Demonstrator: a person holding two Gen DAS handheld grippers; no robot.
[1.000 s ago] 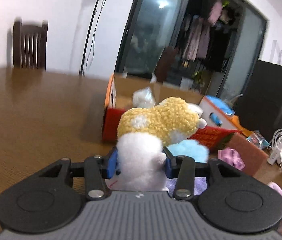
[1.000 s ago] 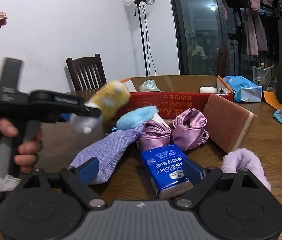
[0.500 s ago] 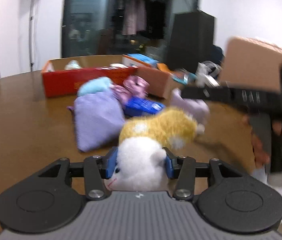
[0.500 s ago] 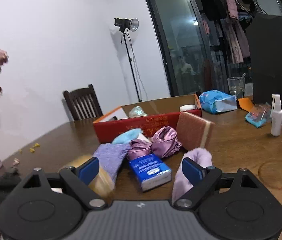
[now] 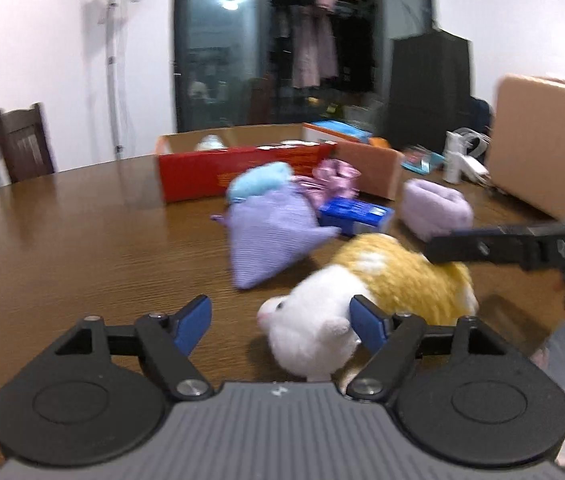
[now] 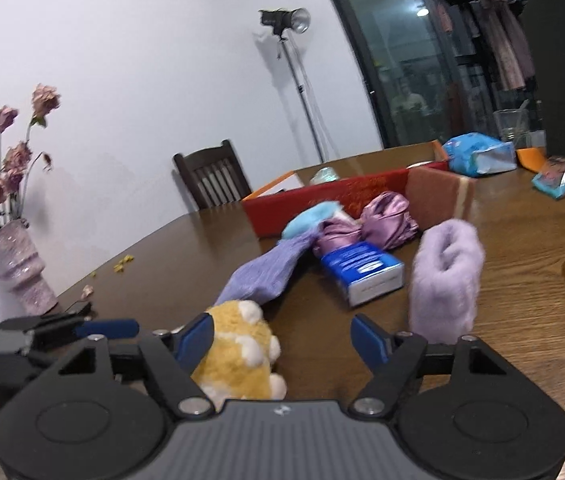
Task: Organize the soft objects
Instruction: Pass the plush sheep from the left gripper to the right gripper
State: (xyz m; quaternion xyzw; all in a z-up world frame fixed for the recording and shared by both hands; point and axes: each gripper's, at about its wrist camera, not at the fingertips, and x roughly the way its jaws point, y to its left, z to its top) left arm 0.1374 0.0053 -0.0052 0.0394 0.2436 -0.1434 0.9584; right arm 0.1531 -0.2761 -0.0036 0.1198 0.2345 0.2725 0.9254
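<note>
A yellow-and-white plush toy lies on the brown desk, its white head between the left gripper, whose jaws stand apart, one pad just beside the head. The right gripper is also spread wide, its left pad at the toy's yellow back. This looks like a handover or set-down, though blur hides contact. Next, likely the right gripper closes on the toy, bound for the red box.
</note>
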